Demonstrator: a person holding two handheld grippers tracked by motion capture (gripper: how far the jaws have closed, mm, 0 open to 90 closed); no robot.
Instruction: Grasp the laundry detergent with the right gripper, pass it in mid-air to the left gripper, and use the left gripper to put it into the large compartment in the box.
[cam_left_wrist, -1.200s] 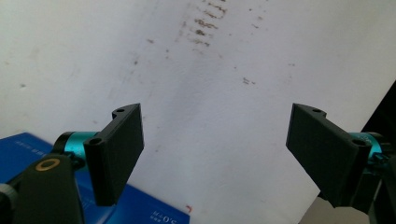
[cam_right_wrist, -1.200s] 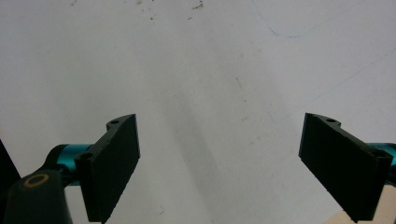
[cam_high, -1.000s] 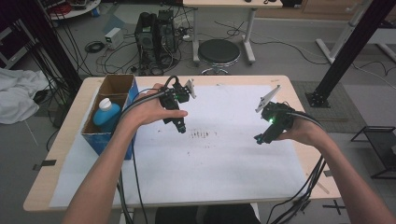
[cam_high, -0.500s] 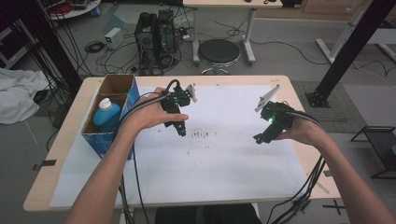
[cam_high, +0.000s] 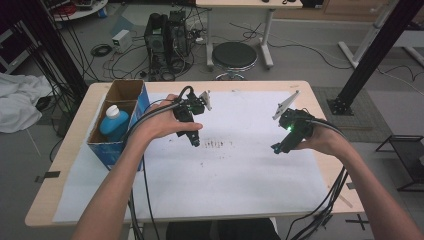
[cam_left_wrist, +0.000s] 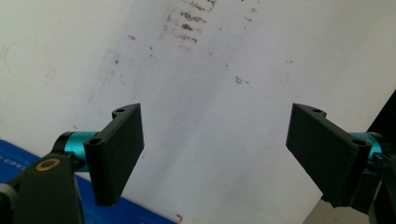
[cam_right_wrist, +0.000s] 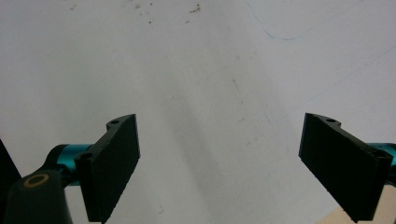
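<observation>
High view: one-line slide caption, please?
Two open grippers, left gripper and right gripper, above white paper beside blue box.

From above I see my left gripper (cam_high: 195, 142) tipped down over the white sheet (cam_high: 225, 175), just beside a patch of small brown marks (cam_high: 215, 145). My right gripper (cam_high: 276, 148) hangs over the sheet's right half, well apart from the left one. At the table's left edge stands a blue cardboard box (cam_high: 134, 107) with a blue bottle (cam_high: 114, 122) upright inside it.
</observation>
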